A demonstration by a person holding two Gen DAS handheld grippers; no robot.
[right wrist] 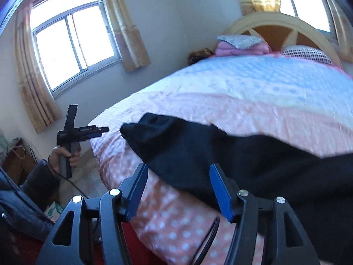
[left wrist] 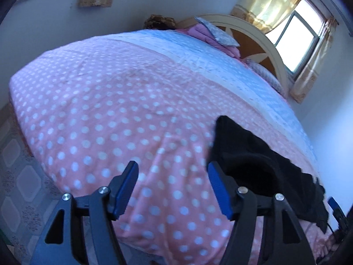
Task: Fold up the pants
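Observation:
Black pants lie spread across the near part of a pink polka-dot bedspread. In the left wrist view they show at the lower right on the bedspread. My left gripper is open and empty, above the bed just left of the pants. My right gripper is open, its fingertips over the near edge of the pants, holding nothing. The left gripper also shows in the right wrist view, held in a hand off the bed's left corner.
A headboard stands at the far end with folded pink bedding and a striped pillow. Windows with curtains are on the walls. Patterned floor lies left of the bed. Bags and clutter sit lower left.

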